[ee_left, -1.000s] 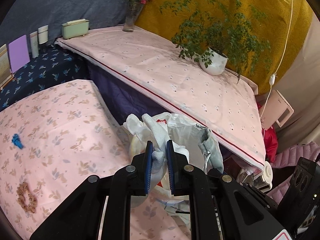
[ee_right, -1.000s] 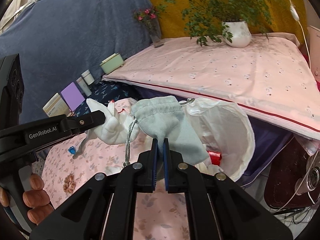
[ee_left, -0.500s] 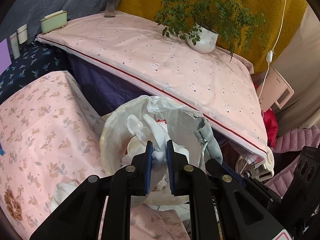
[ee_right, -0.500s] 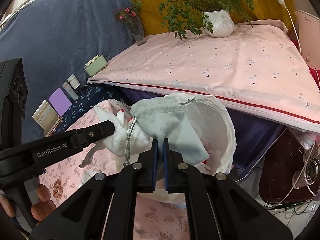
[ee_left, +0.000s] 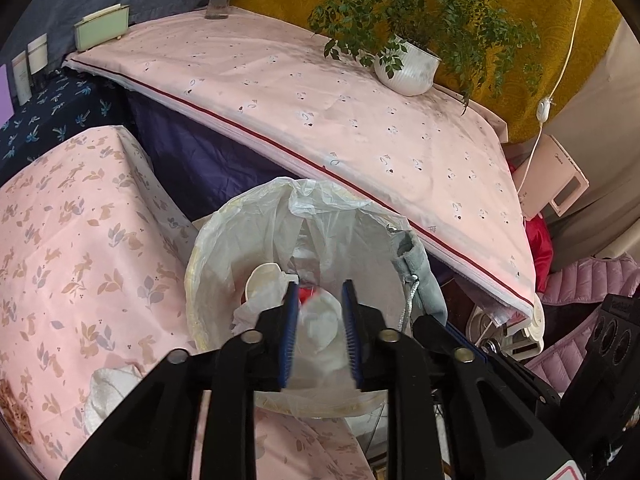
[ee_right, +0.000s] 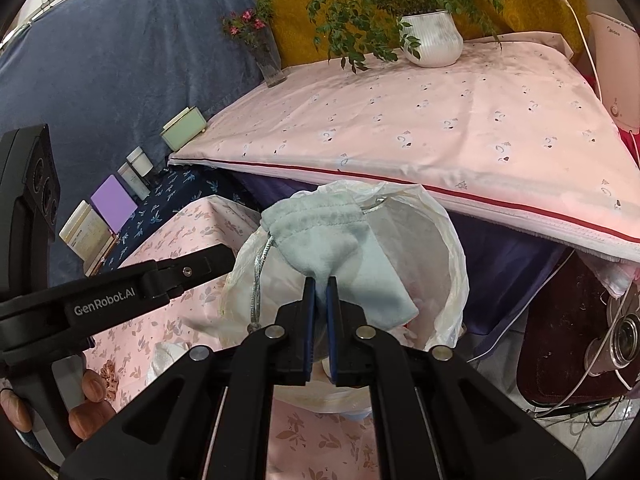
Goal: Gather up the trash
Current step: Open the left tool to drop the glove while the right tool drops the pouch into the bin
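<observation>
A trash bin lined with a white plastic bag (ee_left: 224,248) stands below me; it also shows in the right wrist view (ee_right: 452,248). My left gripper (ee_left: 320,300) is open over the bin, with a white crumpled cloth (ee_left: 320,324) loose between its jaws, above trash lying in the bin. My right gripper (ee_right: 320,284) is shut on a grey drawstring pouch (ee_right: 332,248) and holds it over the bin's rim. The pouch also shows in the left wrist view (ee_left: 420,276) at the bin's right edge.
A pink patterned table (ee_left: 72,248) lies left of the bin, with a white crumpled tissue (ee_left: 108,388) and a brown scrunchie (ee_left: 16,412) on it. A raised pink-clothed surface (ee_left: 320,92) with a potted plant (ee_left: 408,68) stands behind. Cables and appliances (ee_right: 616,340) lie at the right.
My left gripper has opened over the bin and let go of the white cloth. Both grippers have moved closer over the bin. The right still holds the pouch.
</observation>
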`<state>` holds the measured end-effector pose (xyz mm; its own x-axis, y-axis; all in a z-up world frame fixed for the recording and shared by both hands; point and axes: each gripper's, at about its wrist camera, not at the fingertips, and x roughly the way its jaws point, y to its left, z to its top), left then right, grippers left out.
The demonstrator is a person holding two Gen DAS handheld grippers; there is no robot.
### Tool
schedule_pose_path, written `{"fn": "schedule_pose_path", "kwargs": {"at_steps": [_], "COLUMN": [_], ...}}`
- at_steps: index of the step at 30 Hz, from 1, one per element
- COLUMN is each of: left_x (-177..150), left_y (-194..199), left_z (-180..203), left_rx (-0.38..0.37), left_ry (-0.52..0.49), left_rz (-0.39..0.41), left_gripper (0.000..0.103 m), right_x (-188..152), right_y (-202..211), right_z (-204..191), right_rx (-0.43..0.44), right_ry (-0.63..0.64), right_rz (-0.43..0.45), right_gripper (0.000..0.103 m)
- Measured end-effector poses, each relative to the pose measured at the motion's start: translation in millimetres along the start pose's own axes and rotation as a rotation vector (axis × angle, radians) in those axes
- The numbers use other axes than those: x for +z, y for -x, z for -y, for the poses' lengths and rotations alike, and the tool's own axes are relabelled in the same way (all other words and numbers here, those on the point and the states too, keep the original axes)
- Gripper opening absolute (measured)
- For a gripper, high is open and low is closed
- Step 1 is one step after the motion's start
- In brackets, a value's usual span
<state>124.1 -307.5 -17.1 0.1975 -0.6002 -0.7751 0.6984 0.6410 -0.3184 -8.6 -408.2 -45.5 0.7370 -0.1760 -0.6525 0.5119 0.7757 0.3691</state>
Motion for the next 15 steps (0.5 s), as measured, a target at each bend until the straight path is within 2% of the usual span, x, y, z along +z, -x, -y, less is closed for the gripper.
{"fn": "schedule_pose_path", "kwargs": {"at_steps": [1, 3, 10, 12, 15], "left_x": [0, 1, 4, 2, 0], "left_y": [1, 4, 14, 16, 20], "left_z": [-1, -3, -17, -21, -28], "left_rx": [0.001, 0.006, 0.024, 0.032, 0.044], "left_ry": [0.006, 0.011, 0.046, 0.054, 0.069], "left_rz": [0.007, 0.020, 0.043, 0.048, 0.054], "left_gripper": [0.035, 0.039, 0.042, 0.044, 0.047], "right_x": [0, 0, 1, 1, 1], "right_y": [0, -1, -3, -3, -3], "right_z": [0, 0, -4, -8, -13], "right_rx": [0.000, 0.001, 0.012, 0.013, 0.017], "right_ry": [0.001, 0.001, 0.012, 0.018, 0.020], "right_rz": [0.000, -0.002, -0.001, 0.001, 0.006], "right_gripper": [0.005, 0.005, 0.007, 0.010, 0.022]}}
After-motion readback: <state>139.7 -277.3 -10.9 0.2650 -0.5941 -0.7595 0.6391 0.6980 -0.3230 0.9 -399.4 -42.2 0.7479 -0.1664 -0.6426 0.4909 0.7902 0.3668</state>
